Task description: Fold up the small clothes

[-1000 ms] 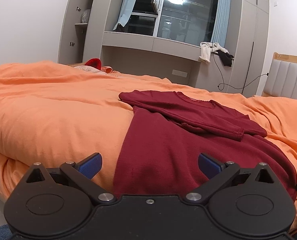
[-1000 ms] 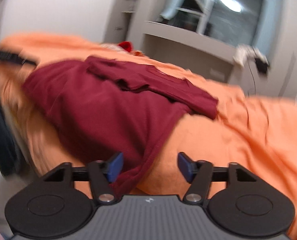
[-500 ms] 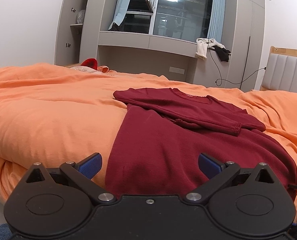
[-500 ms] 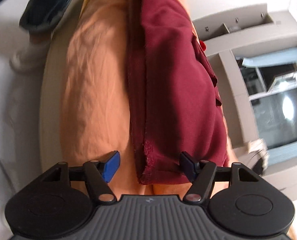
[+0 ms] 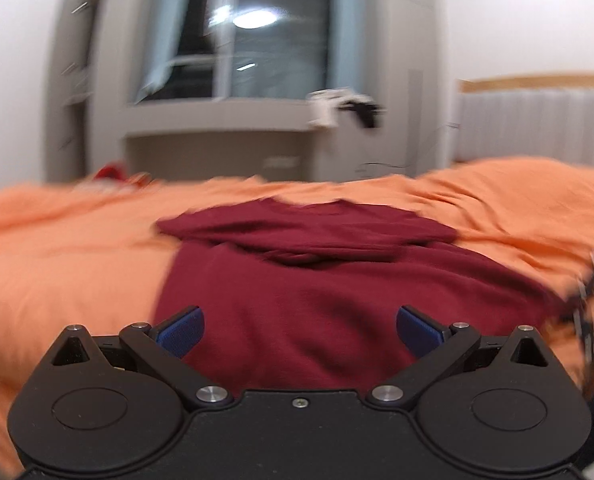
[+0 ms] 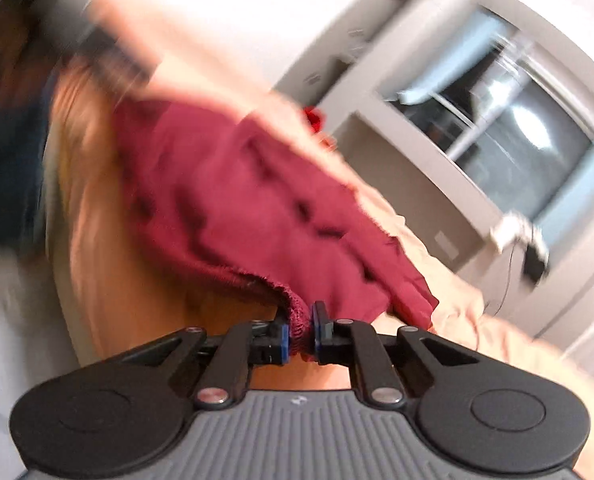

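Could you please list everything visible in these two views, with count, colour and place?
shirt: one, dark red, spread on the bed with its sleeves folded across the chest; hem corner pinched at the near edge.
bedcover: one, orange, under the shirt, covering the bed.
headboard: one, grey padded with wooden top, far right.
window: one, dark glass reflecting a ceiling light, back wall.
hanging clothes: white and black, blurred, beside the window.
red item: one, far side of the bed, unclear.
left gripper: black, blue pads, open, over the shirt.
right gripper: black, shut on the shirt's hem.
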`<state>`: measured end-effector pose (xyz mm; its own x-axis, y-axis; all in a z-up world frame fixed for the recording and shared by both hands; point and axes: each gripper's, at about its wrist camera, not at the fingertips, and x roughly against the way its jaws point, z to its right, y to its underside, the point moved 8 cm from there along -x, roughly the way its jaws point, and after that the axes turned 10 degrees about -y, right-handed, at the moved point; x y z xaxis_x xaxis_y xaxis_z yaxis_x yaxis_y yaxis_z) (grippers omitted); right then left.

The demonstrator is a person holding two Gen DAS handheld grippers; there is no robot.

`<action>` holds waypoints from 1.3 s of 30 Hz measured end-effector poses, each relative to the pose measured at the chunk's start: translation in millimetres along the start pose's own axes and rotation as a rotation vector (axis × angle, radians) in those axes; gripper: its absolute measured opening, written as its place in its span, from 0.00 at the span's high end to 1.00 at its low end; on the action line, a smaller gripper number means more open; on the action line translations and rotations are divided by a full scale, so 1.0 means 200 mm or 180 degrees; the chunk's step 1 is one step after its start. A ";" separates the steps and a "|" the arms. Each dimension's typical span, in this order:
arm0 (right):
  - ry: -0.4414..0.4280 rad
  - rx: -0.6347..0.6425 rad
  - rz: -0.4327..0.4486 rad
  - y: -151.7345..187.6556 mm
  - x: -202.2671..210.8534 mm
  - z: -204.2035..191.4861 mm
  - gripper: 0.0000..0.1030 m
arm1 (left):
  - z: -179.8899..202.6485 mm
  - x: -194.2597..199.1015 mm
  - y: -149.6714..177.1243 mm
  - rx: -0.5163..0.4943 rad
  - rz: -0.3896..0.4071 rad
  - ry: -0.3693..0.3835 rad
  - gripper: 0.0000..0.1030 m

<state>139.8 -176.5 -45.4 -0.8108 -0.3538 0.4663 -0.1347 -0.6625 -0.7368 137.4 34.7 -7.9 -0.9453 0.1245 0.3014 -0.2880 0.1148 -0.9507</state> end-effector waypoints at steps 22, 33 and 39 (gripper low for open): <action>-0.0004 -0.0983 0.0677 -0.09 0.27 0.39 0.90 | 0.17 -0.25 0.13 -0.1419 -0.0224 -0.1478 0.25; 0.0117 -0.0883 0.0579 -0.03 0.28 0.35 0.91 | -0.07 -0.09 -0.03 -0.1074 0.0069 -0.1627 0.95; 0.0386 -0.0888 0.0620 0.01 0.38 0.35 0.91 | -0.04 0.13 -0.17 -0.1145 0.0555 -0.1541 0.95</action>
<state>117.1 -251.3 22.5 -0.8959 -0.3638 0.2548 -0.1076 -0.3788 -0.9192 124.0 41.3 31.8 -0.9602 -0.2794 -0.0032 -0.1333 0.4681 -0.8736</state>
